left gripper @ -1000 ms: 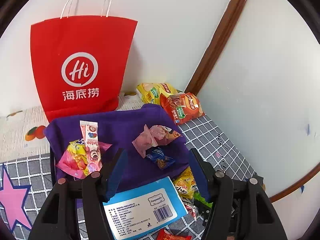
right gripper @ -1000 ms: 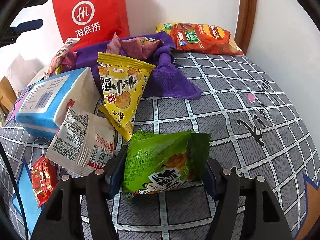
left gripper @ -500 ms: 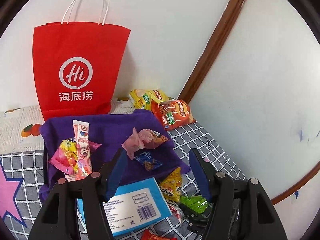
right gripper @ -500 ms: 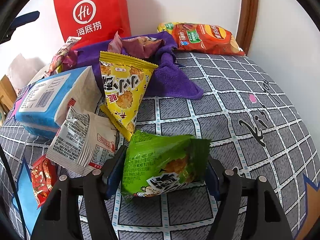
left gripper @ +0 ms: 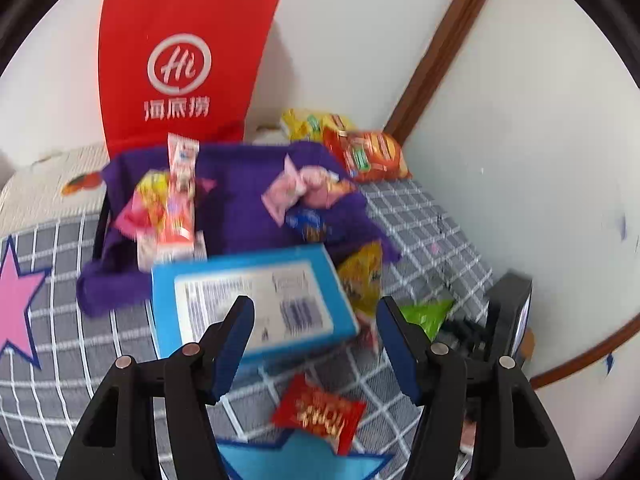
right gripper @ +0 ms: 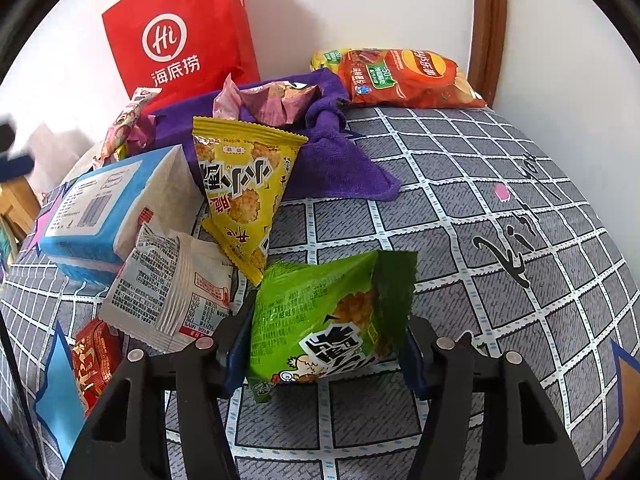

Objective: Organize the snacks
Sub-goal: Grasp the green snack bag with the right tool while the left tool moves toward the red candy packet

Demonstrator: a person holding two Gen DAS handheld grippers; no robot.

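Grey checked bedcover [right gripper: 460, 184], the working surface, fills the lower half of both views; its softness lets packets lie tilted rather than flat. Red paper bag [left gripper: 180, 64], upper left of the left-wrist view, stands upright against the wall, a likely destination for the snacks, though this is a judgement. Purple cloth [left gripper: 240, 188], centre of that view, lies spread in front of the bag with several small sweets on it, apparently serving as a sorting area. Blue-and-white box [left gripper: 248, 300], just below the cloth, lies label-up. Orange crisp bag [right gripper: 408, 78], upper right of the right-wrist view, rests in the wall corner, well apart from the rest. Yellow triangular packet [right gripper: 244, 192], centre of that view, leans against the box. White sachet [right gripper: 172, 292], lower left, overlaps the box's base.

Green snack packet [right gripper: 328, 316], lower centre, sits between the jaws of the right gripper [right gripper: 320, 354]; these are closing on its sides and appear to touch it, gathering the puffy pack for a lift. Left gripper [left gripper: 314, 340], lower centre of the left-wrist view, stands apart and empty above the box, the small red packet [left gripper: 320, 414] beneath it.
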